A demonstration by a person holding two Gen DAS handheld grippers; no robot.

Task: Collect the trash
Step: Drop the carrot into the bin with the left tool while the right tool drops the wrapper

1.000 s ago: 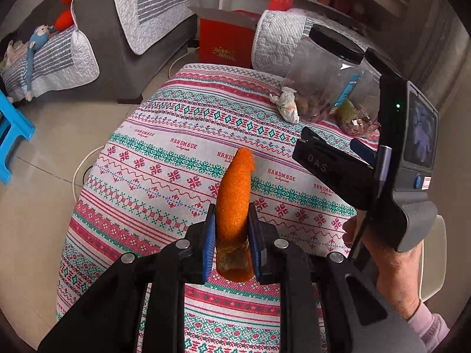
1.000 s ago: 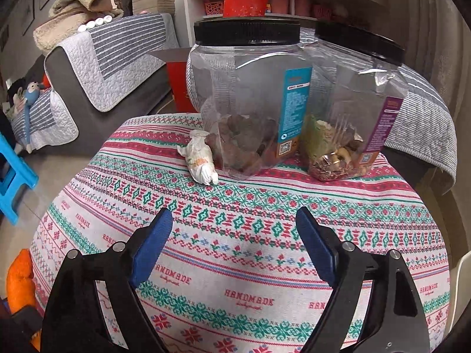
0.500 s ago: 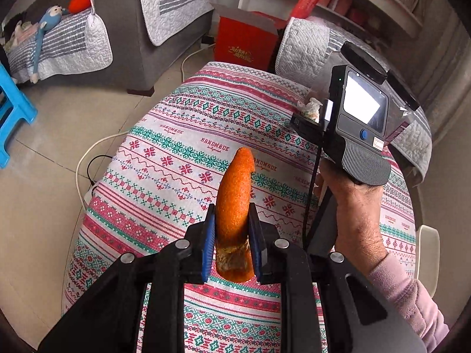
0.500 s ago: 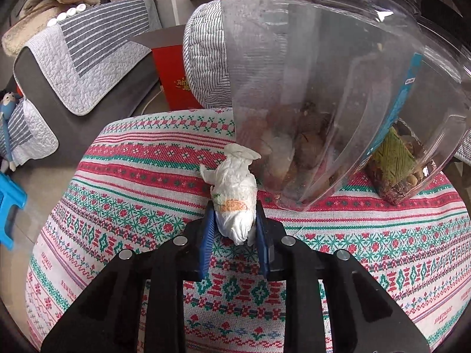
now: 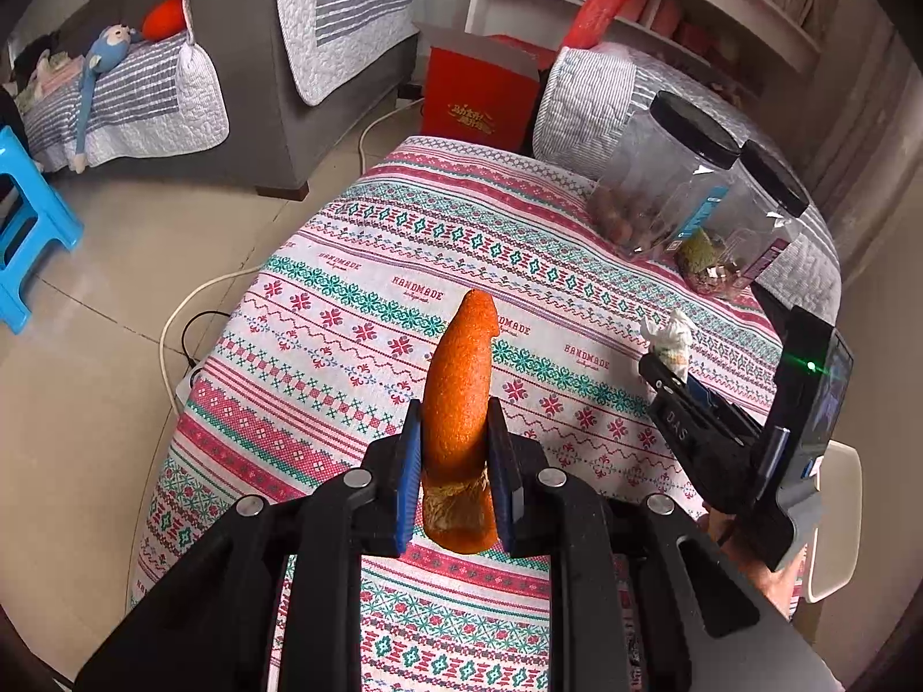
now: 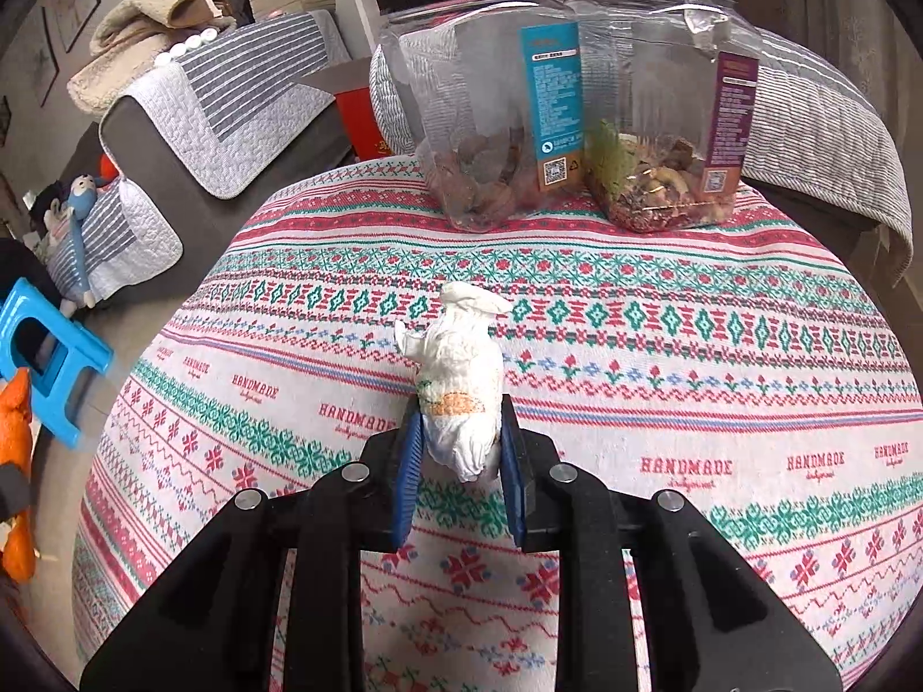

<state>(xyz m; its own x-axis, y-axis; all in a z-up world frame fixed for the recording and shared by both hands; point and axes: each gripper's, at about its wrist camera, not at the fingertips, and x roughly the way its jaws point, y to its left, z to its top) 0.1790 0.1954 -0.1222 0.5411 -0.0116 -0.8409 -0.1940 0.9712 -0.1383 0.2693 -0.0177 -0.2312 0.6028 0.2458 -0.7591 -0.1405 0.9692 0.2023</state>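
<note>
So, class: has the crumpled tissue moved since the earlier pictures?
Yes. The tissue lay beside the jars; now the right gripper, shut on it, holds it nearer the camera, away from them.

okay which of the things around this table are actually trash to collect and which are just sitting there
Trash for the job:
- orange peel, in the left hand-held gripper
- crumpled tissue, in the right hand-held gripper

Just lying about:
- two snack jars
- red box
- blue stool
- stuffed toy
</note>
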